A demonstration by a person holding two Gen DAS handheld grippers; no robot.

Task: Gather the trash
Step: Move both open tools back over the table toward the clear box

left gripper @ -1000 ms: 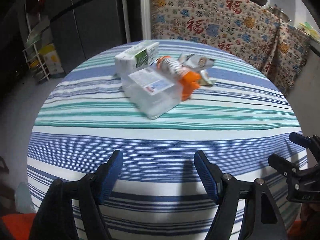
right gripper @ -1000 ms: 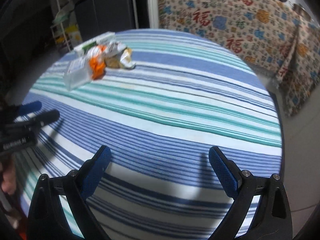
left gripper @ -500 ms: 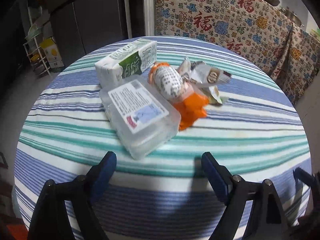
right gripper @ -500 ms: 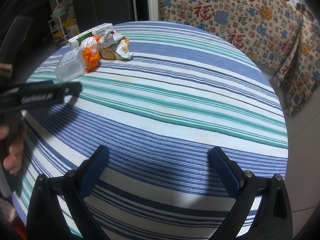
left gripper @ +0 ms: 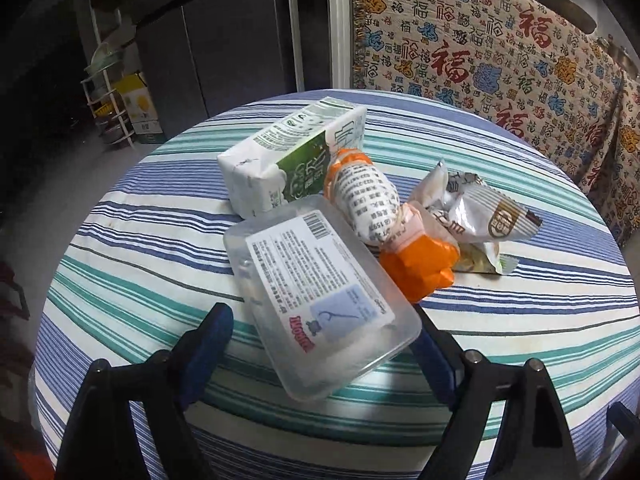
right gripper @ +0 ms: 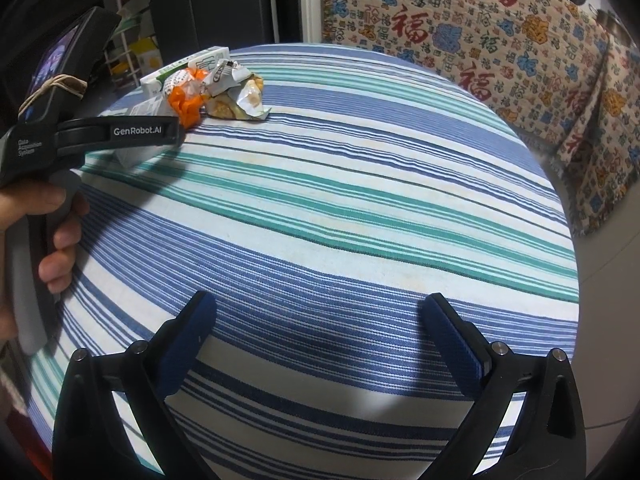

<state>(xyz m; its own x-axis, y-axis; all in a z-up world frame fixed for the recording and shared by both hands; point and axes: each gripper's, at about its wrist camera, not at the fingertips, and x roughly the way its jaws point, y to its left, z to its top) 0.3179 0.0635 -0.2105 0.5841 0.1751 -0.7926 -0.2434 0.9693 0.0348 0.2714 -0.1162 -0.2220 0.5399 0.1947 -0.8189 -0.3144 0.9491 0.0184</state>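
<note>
Your left claw is open, its jaws having just been opening, with the near corner of a clear plastic box lying between the two blue pads. The left pad stands clear of the box; the right pad is partly hidden behind the box's corner, so you cannot tell whether it touches.

Going left to right across the trash pile on the striped surface: a green and white carton lies on its side at the far left. The box, with a printed label on its lid, sits tilted in front of the carton. To the right of the carton is an orange and white wrapper, rolled up, with its orange end against the box's far edge. Furthest right is a crumpled silver wrapper, touching the orange one.

In the right wrist view, your left hand grips the left claw's handle at the left edge, and the pile lies at the far left of the surface. Your right claw is open and empty over bare stripes, well apart from the pile. A patterned cloth hangs behind the surface.
</note>
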